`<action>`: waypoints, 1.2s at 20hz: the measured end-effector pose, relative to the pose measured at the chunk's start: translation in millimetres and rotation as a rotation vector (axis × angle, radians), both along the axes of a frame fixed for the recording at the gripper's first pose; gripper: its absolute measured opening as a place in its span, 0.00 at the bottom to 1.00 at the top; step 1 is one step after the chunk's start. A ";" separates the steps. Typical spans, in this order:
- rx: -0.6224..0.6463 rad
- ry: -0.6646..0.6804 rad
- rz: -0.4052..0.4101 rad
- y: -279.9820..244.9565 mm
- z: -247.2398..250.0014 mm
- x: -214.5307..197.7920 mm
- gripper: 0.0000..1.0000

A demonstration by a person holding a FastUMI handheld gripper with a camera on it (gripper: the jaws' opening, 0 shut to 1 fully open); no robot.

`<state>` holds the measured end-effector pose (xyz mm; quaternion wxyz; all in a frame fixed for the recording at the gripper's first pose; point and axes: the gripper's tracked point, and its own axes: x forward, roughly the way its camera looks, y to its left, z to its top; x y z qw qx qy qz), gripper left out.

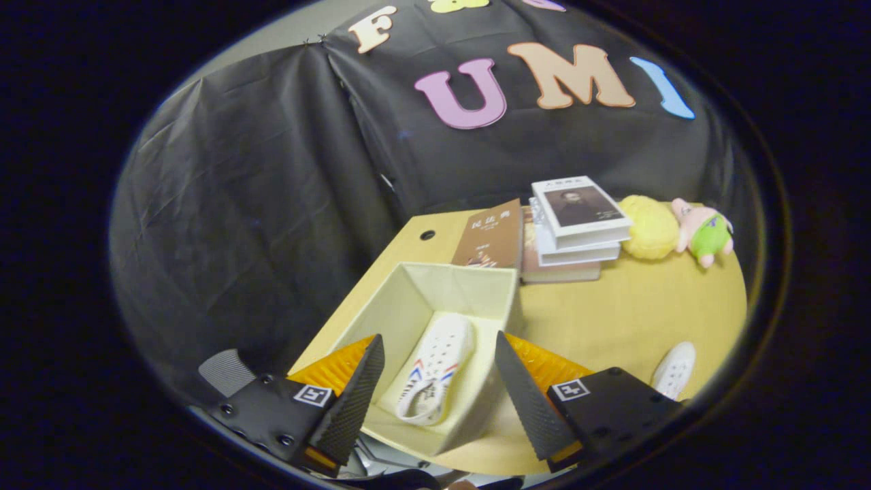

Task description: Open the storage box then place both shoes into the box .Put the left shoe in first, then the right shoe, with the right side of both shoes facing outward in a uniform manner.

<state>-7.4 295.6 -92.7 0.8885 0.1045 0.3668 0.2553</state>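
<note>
The box (435,299) stands open just ahead of the gripper (439,381), a pale, straight-walled carton with a flat floor and no lid on it. One shoe (435,371) lies inside, seen between the fingers, a white perforated slip-on with red and blue stripes by the heel. It lies lengthwise along the floor towards one long wall, which I judge leaves room alongside for its mate. The gripper is spread wide and holds nothing; its fingers, ridged on the inner faces, hang above the near rim of the box, one to each side of the shoe. That fits a release just made, or a pause before the next fetch.

The second shoe (675,369) rests on the table (633,313) beyond the right finger, well apart from the box, the same white holed upper showing. It looks soft and light, easy to pinch by the side wall.

The table is smooth pale wood with a round cable hole near its far corner. Beyond the box a brown book (491,235) leans beside a stack of books (575,228), then a fuzzy yellow ball (650,228) and a pink plush toy (704,231)
</note>
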 end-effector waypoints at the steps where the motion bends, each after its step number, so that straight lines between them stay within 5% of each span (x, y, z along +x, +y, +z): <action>1: -0.007 -0.011 -0.016 -16.1 2.5 3.7 1.00; 12: -0.119 -0.037 -0.171 -187.7 -12.1 23.7 1.00; 24: -0.342 0.104 -0.161 -299.3 -109.0 -18.1 1.00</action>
